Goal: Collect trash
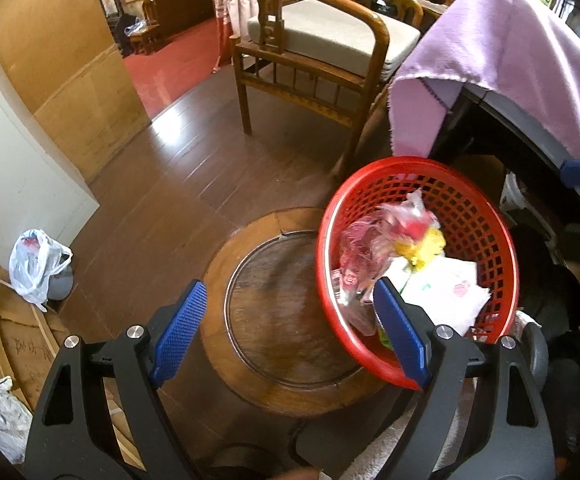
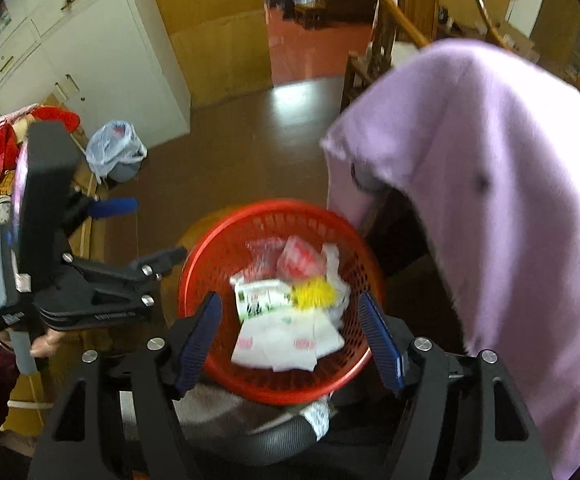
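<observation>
On the stool's (image 1: 290, 376) right edge sits the red basket (image 2: 197, 264) of wrappers (image 2: 285, 336), handy for both grippers, left (image 1: 290, 336) and right (image 2: 290, 340), fingers wide and empty.

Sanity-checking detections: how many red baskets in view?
1. The red basket sits beside the round wooden stool, holding trash; right gripper above it. Others may be hidden.
</observation>
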Available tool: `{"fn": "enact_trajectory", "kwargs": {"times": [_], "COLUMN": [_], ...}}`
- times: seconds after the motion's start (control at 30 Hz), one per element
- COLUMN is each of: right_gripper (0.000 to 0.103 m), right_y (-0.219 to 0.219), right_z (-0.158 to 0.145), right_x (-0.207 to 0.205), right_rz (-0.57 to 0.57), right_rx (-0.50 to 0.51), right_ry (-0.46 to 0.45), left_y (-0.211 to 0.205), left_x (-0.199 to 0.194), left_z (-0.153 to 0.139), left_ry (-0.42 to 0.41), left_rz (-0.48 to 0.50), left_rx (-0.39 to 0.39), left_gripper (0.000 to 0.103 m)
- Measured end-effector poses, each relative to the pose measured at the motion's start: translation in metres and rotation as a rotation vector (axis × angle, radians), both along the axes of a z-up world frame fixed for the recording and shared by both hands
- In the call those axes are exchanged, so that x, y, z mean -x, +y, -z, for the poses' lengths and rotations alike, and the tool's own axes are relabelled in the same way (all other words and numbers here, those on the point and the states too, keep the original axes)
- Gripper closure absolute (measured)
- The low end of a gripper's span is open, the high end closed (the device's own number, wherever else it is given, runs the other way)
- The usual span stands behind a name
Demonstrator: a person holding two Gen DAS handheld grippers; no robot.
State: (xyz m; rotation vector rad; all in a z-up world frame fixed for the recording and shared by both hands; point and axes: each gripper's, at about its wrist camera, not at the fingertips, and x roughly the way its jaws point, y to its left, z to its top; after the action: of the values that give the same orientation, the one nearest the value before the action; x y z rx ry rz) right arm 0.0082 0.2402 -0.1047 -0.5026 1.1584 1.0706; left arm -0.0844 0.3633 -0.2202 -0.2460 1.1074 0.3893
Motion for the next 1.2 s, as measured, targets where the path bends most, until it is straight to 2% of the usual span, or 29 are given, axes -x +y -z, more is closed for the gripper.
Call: {"fn": "enact_trajectory", "kwargs": {"times": [0.4, 1.2], "right_gripper": [0.031, 0.029], "right_y": [-0.014, -0.018], "right_z": [0.022, 0.030], "right_x": [-0.001, 0.000], "right_rz": [0.024, 0.032], "right_rx": [0.073, 0.093], "right_ry": [0.073, 0.092], "left_y": [-0.022, -0.035], "left_x": [-0.006, -0.011], "left_z": [-0.009, -0.018], "left_ry": [-0.010, -0.035], "left_rz": [0.061, 0.104], "left_rx": [-0.017, -0.057], "left_gripper": [0.021, 0.021]}}
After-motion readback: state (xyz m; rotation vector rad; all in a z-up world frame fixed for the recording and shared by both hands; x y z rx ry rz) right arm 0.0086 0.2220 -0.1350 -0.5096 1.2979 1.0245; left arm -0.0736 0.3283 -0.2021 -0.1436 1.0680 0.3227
